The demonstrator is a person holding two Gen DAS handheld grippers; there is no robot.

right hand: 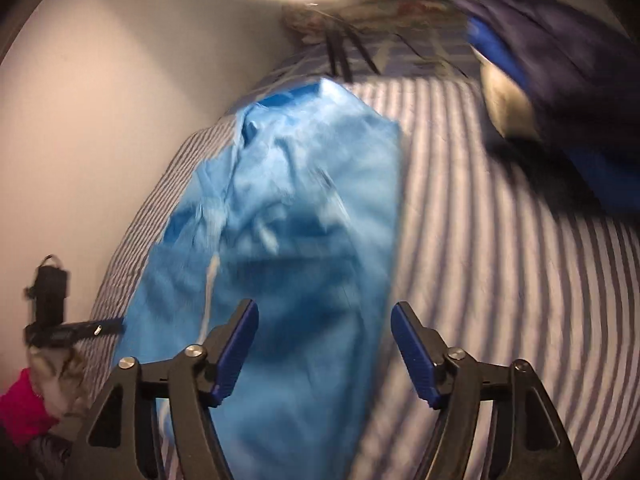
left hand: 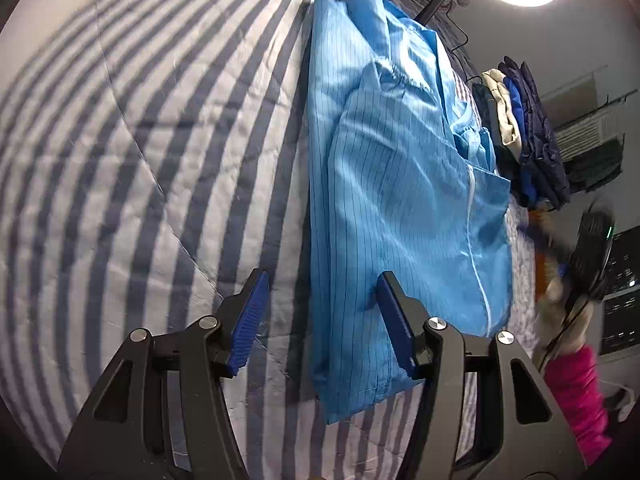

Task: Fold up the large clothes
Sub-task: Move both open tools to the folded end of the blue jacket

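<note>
Light blue, thin pinstriped cloth makes up the garment [left hand: 400, 200], which is laid folded into a long strip on the striped bedsheet [left hand: 140, 140], with its white zipper [left hand: 476, 240] seen along one side. The left gripper [left hand: 320, 284] is held with its jaws apart over the near edge of the garment, one blue pad [left hand: 394, 320] touching the cloth, and the right gripper [right hand: 324, 316] is also spread open above it with nothing clamped. A pile of dark and beige clothes [left hand: 520, 132] is seen beside the garment, and a pink sleeve [left hand: 576, 400] at the edge.
</note>
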